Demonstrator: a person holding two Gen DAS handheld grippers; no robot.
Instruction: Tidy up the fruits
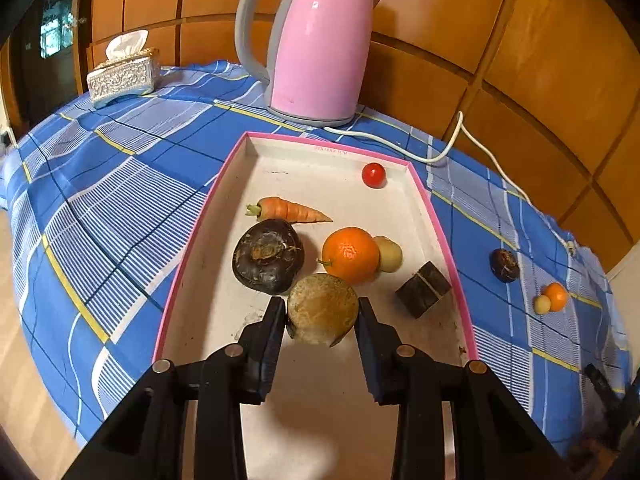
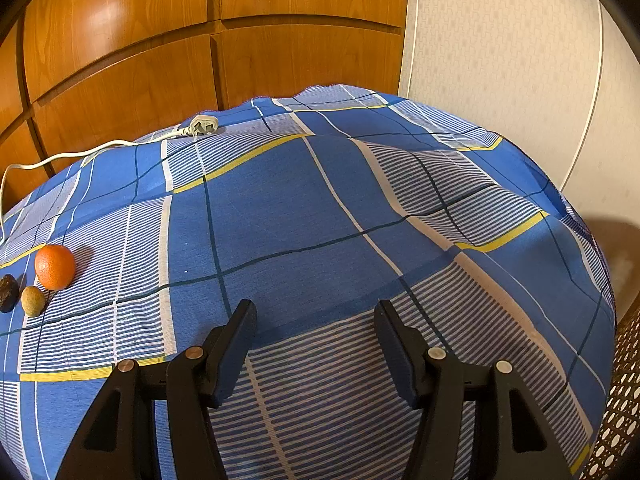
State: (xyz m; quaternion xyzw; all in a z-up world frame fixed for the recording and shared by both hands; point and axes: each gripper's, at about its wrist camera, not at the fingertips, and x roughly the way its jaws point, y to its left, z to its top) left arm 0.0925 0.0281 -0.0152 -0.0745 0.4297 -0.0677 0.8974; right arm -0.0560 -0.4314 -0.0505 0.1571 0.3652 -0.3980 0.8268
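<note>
The left hand-held gripper point(image 1: 322, 312) is clamped on a round tan fruit point(image 1: 322, 307) with a rough, mottled rind, held at the near end of the pink-rimmed tray point(image 1: 434, 216); whether it rests on the tray floor or hangs just above cannot be told. The pads sit on opposite sides at its widest part, which looks the right hold: the fruit seems firm and fairly heavy, and a ball could roll out of a grip set higher or lower.

In the tray beyond it lie a dark, knobbly round fruit point(image 1: 268, 256), a glossy dimpled orange point(image 1: 350, 255) touching a small pale fruit point(image 1: 389, 254), a tapered carrot point(image 1: 290, 210), a dark cube point(image 1: 424, 289) and a smooth cherry tomato point(image 1: 373, 175) near the far right corner.

The right hand-held gripper point(image 2: 316, 320) hangs with jaws apart and nothing between them above the checked cloth of the counter point(image 2: 320, 208), well apart from a small orange point(image 2: 55, 267) by the counter's left edge.
</note>
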